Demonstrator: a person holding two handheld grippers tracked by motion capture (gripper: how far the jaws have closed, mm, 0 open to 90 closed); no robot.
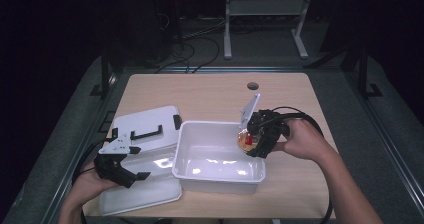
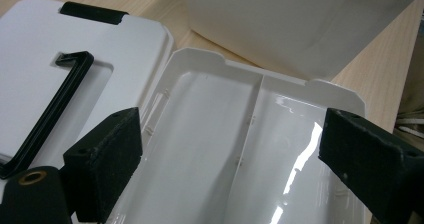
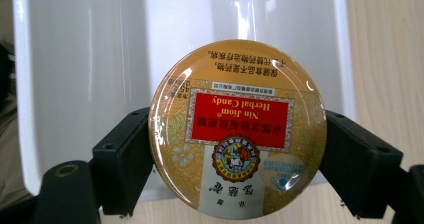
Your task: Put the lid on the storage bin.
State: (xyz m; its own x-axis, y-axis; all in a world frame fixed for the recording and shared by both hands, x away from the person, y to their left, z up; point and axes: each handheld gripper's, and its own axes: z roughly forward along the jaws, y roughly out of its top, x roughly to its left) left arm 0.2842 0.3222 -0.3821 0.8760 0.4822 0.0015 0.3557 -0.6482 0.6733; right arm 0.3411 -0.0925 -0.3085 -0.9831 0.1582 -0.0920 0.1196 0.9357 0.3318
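Holding the tin (image 3: 238,129) pinched in my right claw (image 1: 256,139), bin (image 1: 200,171) directly below at frame centre; left claw (image 1: 120,170) spread.

Candy tin label, seen upside down in the right gripper view

The round gold tin (image 3: 238,129) bears a red panel reading "Nin Jiom® Herbal Candy" with Chinese characters beneath; more Chinese lines run along its gold rim and white band, too small to read.

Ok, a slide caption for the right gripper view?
Right gripper clamps a round candy tin over the white bin.
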